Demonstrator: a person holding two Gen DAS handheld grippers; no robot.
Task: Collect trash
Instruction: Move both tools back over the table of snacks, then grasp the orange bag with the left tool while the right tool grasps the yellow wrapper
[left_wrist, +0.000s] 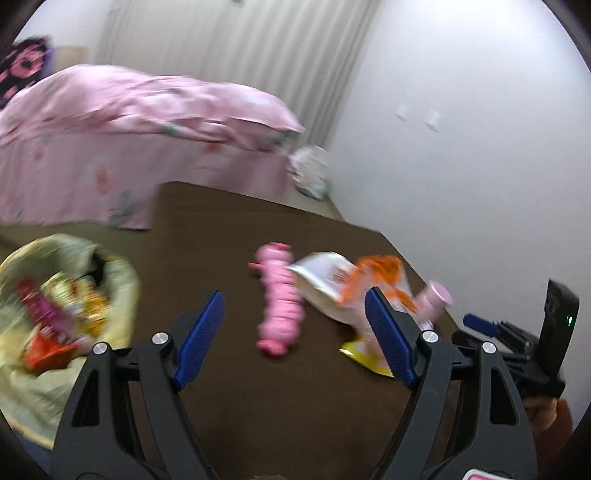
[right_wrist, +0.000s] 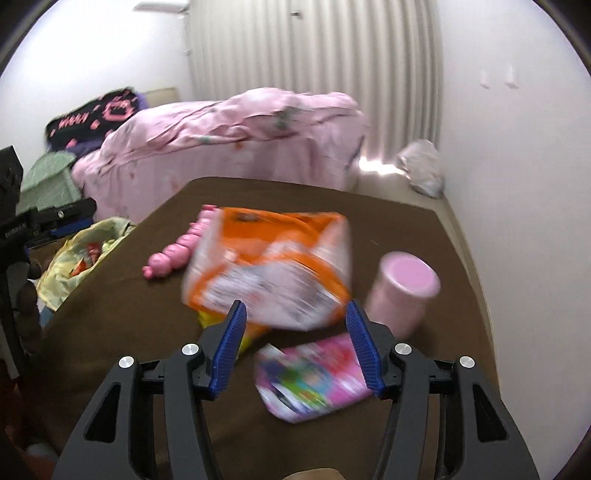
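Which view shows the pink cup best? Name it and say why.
The right wrist view: the pink cup stands near, its whole top and side visible. The left wrist view shows it blurred, partly hidden behind that gripper's finger.

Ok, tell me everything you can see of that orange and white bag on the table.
The orange and white bag is a crinkly plastic snack packet, blurred, lying puffed up and tilted on the brown table. It overlaps a yellow wrapper at its near edge and hides part of the pink toy. The pink cup stands just right of it. Neither gripper touches it.
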